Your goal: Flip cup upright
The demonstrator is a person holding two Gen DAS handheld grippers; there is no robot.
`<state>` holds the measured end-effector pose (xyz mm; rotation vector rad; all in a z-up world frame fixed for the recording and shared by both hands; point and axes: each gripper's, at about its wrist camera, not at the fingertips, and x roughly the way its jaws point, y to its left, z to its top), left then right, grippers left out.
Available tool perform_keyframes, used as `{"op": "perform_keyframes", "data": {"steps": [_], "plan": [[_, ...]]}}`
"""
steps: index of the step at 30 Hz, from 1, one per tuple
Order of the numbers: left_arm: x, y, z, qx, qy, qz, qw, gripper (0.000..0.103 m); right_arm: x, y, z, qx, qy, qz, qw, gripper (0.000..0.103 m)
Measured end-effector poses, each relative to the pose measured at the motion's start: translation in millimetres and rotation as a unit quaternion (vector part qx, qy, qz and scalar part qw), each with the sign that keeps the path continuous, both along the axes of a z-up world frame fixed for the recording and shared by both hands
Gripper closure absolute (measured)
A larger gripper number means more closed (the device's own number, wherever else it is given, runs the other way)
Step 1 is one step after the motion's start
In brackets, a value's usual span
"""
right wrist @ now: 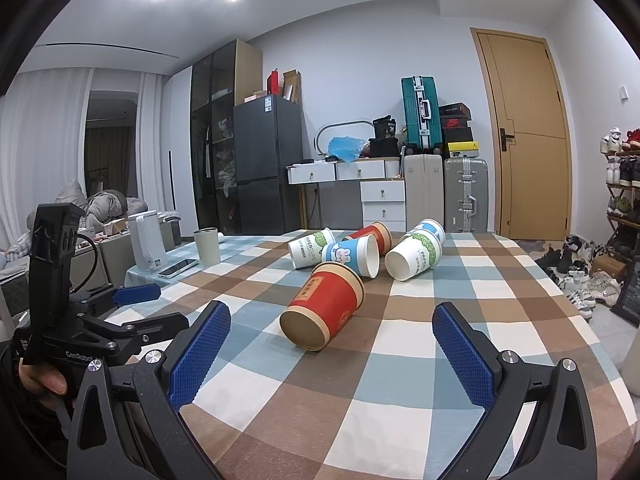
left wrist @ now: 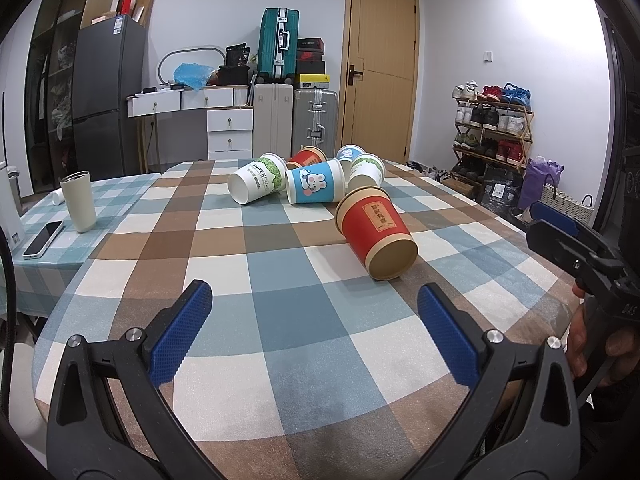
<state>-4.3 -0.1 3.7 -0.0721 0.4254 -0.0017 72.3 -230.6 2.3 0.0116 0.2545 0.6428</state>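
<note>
Several paper cups lie on their sides on the checked tablecloth [left wrist: 280,320]. The nearest is a red cup [left wrist: 374,232], base toward me; it also shows in the right wrist view [right wrist: 326,306]. Behind it lie a blue rabbit cup [left wrist: 314,186], a green-and-white cup [left wrist: 258,184], another green-and-white cup [left wrist: 366,172], a second red cup [left wrist: 308,158] and a second blue cup [left wrist: 349,154]. My left gripper [left wrist: 316,312] is open and empty, short of the red cup. My right gripper [right wrist: 332,336] is open and empty, with the red cup's base between its fingers [right wrist: 202,354].
A cream tumbler [left wrist: 78,200] and a phone [left wrist: 43,239] stand at the table's left, with a white kettle [right wrist: 146,246] beyond. The right gripper shows at the right edge of the left wrist view [left wrist: 576,240]. Suitcases, a fridge, a door and a shoe rack stand behind the table.
</note>
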Motion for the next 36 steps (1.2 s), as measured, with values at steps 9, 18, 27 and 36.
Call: {"op": "perform_keyframes", "data": {"steps": [9,18,27,36], "plan": [[-0.9,-9.7,1.7,0.009,0.01,-0.008,0.9999,0.0,10.6,-3.1,0.2,-0.009,0.017,-0.015,1.0,0.0],[18.3,-19.3,8.0,0.013,0.028,-0.016,0.9994,0.0,21.5,-5.6,0.6,-0.036,0.03,-0.021,0.999,0.0],[66.1,-33.4,4.7,0.009,0.074,-0.017,0.9971,0.0,34.7,-13.7,-3.2,-0.039,0.055,-0.057,0.996,0.0],[107.7,-53.4,0.1,-0.001,0.099,-0.028,0.9946,0.009,36.9,-15.4,-4.7,-0.039,0.06,-0.063,0.995,0.0]]}}
